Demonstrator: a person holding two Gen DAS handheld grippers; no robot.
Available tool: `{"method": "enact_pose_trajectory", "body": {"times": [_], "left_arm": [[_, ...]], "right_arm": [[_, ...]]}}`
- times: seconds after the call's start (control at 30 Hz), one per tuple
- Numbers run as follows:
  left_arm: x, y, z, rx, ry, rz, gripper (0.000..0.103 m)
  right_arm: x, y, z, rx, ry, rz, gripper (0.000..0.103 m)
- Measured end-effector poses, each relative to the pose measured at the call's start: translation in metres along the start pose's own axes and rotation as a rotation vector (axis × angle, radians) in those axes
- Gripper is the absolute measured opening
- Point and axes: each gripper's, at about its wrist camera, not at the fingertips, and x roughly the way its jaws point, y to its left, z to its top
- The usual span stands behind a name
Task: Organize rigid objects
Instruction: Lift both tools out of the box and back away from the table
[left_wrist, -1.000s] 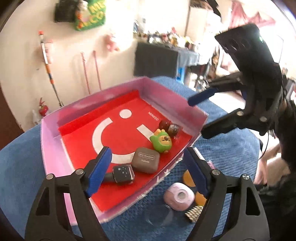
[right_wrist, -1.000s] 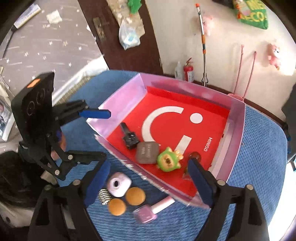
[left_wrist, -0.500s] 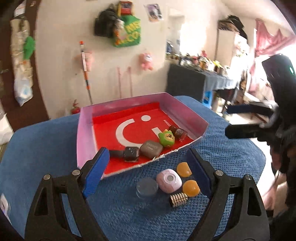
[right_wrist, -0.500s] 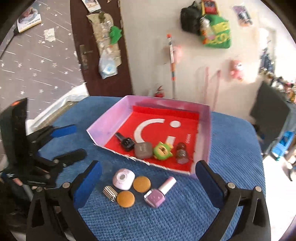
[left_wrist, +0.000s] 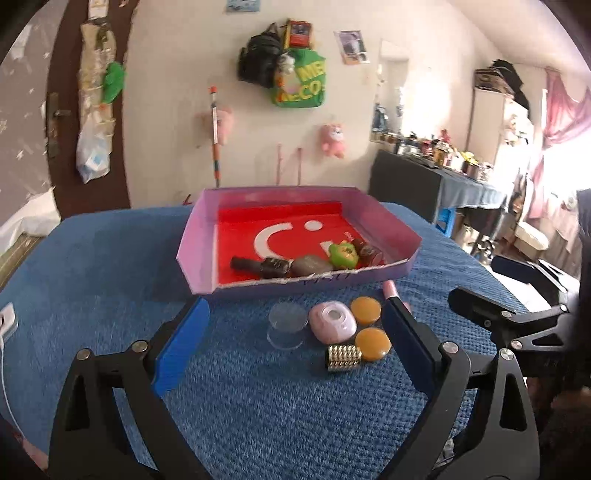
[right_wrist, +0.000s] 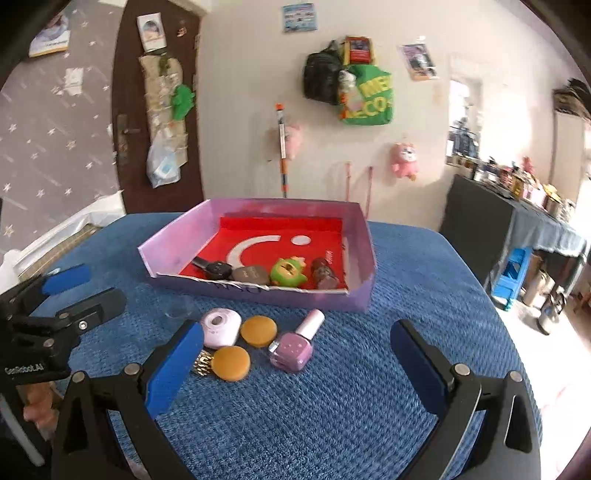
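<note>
blue nubbly cloth (right_wrist: 351, 387) under everything. left to right on it: clear round lid (left_wrist: 288, 325), ribbed gold cylinder (left_wrist: 344, 357), pink oval case (right_wrist: 221, 328), two orange discs (right_wrist: 258, 331), square-bottled pink nail polish (right_wrist: 293, 343), whole only from the right wrist. behind, lilac-walled red tray (right_wrist: 255, 291) holding watch, grey pebble, green toy. left gripper (left_wrist: 295, 343) and right gripper (right_wrist: 295, 362) spread wide, empty. "geerobot.ai" possibly, blurred.

Left tool (left_wrist: 295, 343) agape, empty; pink case (left_wrist: 332, 325) between fingers.
</note>
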Motion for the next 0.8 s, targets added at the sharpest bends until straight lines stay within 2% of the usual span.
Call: {"method": "enact_pose_trajectory", "body": {"times": [0.17, 0.37, 0.8], "left_arm": [[0.011, 0.003, -0.019, -0.022, 0.025, 0.047, 0.095], [0.028, 0.006, -0.036, -0.057, 0.09, 0.049, 0.095], [0.042, 0.005, -0.041, -0.058, 0.124, 0.06, 0.095]], "right_arm": [[0.013, 0.0, -0.021, 0.027, 0.016, -0.043, 0.103], [0.028, 0.0, -0.039, 0.054, 0.061, -0.029, 0.103], [0.045, -0.009, -0.046, 0.097, 0.113, -0.011, 0.103]]}}
